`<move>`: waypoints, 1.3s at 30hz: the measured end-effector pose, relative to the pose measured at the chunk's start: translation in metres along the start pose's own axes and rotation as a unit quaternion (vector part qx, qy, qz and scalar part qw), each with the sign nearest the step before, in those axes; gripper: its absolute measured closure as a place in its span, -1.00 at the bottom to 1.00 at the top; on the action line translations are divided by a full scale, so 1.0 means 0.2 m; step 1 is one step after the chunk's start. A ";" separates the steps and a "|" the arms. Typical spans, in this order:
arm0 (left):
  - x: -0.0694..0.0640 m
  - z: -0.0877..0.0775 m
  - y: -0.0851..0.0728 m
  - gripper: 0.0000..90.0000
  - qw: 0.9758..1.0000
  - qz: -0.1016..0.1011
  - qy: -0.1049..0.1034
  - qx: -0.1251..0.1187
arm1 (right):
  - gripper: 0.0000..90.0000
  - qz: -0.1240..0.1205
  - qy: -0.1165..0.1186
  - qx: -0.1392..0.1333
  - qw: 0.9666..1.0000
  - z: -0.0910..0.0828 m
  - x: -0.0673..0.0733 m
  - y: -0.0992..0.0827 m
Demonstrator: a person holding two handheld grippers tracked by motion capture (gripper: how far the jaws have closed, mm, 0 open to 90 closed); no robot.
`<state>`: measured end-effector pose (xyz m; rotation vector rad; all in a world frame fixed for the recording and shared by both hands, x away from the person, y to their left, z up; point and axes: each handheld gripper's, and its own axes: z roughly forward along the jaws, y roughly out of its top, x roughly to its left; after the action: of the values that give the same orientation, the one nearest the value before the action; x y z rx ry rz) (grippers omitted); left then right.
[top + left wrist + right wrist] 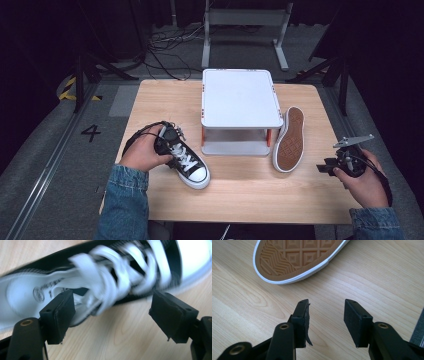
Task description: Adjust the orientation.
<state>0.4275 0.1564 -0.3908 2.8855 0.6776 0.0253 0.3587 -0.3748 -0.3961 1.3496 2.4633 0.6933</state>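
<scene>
Black canvas with a white toe cap and white laces: the upright shoe (186, 164) stands near the tabletop's (250, 192) front-left corner, toe toward the front edge. The left tongs (167, 141) sit at its heel end. In the left gripper view their jaws stand wide, with one pad just over the shoe's (105, 277) opening and the other over bare wood, pressing on nothing.

I'd judge the shoe light and soft: the canvas sides would fold under a pinch, the laces would slip, and the rubber sole gives grip. The heel collar or the stiffer edge by the eyelets looks like the best place to take hold.

Its mate, the other shoe (289, 140), lies on its side toward the right edge, brown sole showing, close beside a white stand (241, 97) at the back middle. The right tongs (326, 168) hover by the right edge, jaws partly apart and empty over wood, with that sole (297, 257) just ahead of them.
</scene>
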 end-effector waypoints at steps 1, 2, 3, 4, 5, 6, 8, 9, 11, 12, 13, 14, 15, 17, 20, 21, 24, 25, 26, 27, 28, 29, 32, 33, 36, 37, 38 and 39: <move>-0.01 0.00 0.00 -0.53 1.000 0.004 -0.002 0.005 | 0.25 -0.002 0.002 0.001 1.000 0.00 0.01 0.00; -0.04 0.01 0.00 -0.50 1.000 0.017 0.008 0.024 | 0.25 -0.004 0.003 0.000 1.000 0.01 0.01 0.01; -0.06 0.02 0.01 -0.32 0.998 0.025 0.028 0.041 | 0.25 -0.009 0.004 0.002 1.000 0.01 0.01 0.01; -0.07 0.03 0.01 0.07 0.996 0.039 0.040 0.067 | 0.25 -0.010 0.006 0.002 1.000 0.02 0.02 0.02; -0.07 0.03 0.01 0.39 0.996 0.039 0.040 0.067 | 0.25 -0.010 0.006 0.002 1.000 0.02 0.02 0.02; -0.07 0.03 0.01 0.39 0.993 0.035 0.051 0.096 | 0.24 -0.014 0.007 0.002 1.000 0.02 0.02 0.02; -0.07 0.01 -0.01 0.84 0.996 0.019 0.027 0.085 | 0.23 -0.025 0.009 0.004 1.000 0.04 0.03 0.03; -0.06 0.00 -0.02 0.87 0.997 0.002 0.014 0.075 | 0.23 -0.026 0.011 0.005 1.000 0.04 0.03 0.03; -0.07 -0.03 -0.06 0.89 0.999 -0.031 -0.013 0.038 | 0.23 -0.028 0.010 0.002 1.000 0.04 0.03 0.04; -0.06 -0.07 -0.09 0.88 0.998 -0.064 -0.013 0.020 | 0.23 -0.030 0.011 -0.003 0.999 0.04 0.03 0.06; -0.06 -0.07 -0.09 0.88 0.998 -0.064 -0.013 0.020 | 0.23 -0.030 0.011 -0.003 0.999 0.04 0.03 0.06; -0.06 -0.11 -0.12 0.88 0.996 -0.088 -0.007 0.007 | 0.23 -0.032 0.012 -0.004 0.999 0.04 0.03 0.07; -0.06 -0.14 -0.14 0.88 0.993 -0.114 -0.005 -0.011 | 0.23 -0.034 0.013 -0.003 0.999 0.05 0.03 0.08; -0.06 -0.21 -0.18 0.88 0.986 -0.164 0.008 -0.035 | 0.23 -0.041 0.016 -0.003 0.999 0.06 0.05 0.09; -0.04 -0.23 -0.20 0.87 0.963 -0.259 0.051 -0.049 | 0.23 -0.051 0.018 -0.002 0.999 0.08 0.07 0.12; -0.04 -0.23 -0.20 0.87 0.963 -0.259 0.051 -0.049 | 0.23 -0.051 0.018 -0.002 0.999 0.08 0.07 0.12; -0.03 -0.14 -0.15 0.84 0.955 -0.289 0.055 -0.035 | 0.23 -0.053 0.018 -0.003 0.998 0.08 0.08 0.13; -0.03 -0.12 -0.12 0.82 0.956 -0.287 0.048 -0.032 | 0.23 -0.054 0.018 -0.004 0.998 0.08 0.08 0.13; -0.03 -0.10 -0.10 0.78 0.960 -0.275 0.034 -0.030 | 0.23 -0.054 0.018 -0.005 0.998 0.08 0.08 0.13; -0.05 -0.10 -0.07 0.77 0.964 -0.262 0.022 -0.027 | 0.23 -0.055 0.016 -0.006 0.998 0.07 0.08 0.13; -0.07 -0.10 -0.04 0.70 0.967 -0.253 0.018 -0.020 | 0.22 -0.056 0.015 -0.007 0.998 0.07 0.08 0.13; -0.09 -0.10 -0.02 0.63 0.970 -0.242 0.017 -0.015 | 0.22 -0.055 0.014 -0.007 0.998 0.07 0.08 0.13; -0.12 -0.11 0.02 0.52 0.972 -0.234 0.005 -0.024 | 0.21 -0.053 0.012 -0.008 0.998 0.07 0.08 0.12; -0.13 -0.10 0.04 0.51 0.975 -0.219 -0.020 -0.043 | 0.20 -0.052 0.013 -0.009 0.999 0.07 0.08 0.11; -0.14 -0.09 0.07 0.45 0.976 -0.204 -0.049 -0.054 | 0.20 -0.053 0.011 -0.009 0.998 0.07 0.08 0.11; -0.14 -0.08 0.07 0.43 0.977 -0.201 -0.049 -0.043 | 0.20 -0.054 0.012 -0.010 0.998 0.06 0.08 0.11; -0.14 -0.08 0.07 0.43 0.977 -0.205 -0.055 -0.034 | 0.20 -0.054 0.012 -0.010 0.998 0.06 0.08 0.11; -0.14 -0.07 0.07 0.33 0.978 -0.200 -0.051 -0.034 | 0.19 -0.054 0.012 -0.010 0.998 0.06 0.08 0.11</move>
<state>0.4075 0.1352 -0.3731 2.6115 1.1935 -0.1496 0.3714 -0.3476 -0.3949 1.1975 2.5200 0.7105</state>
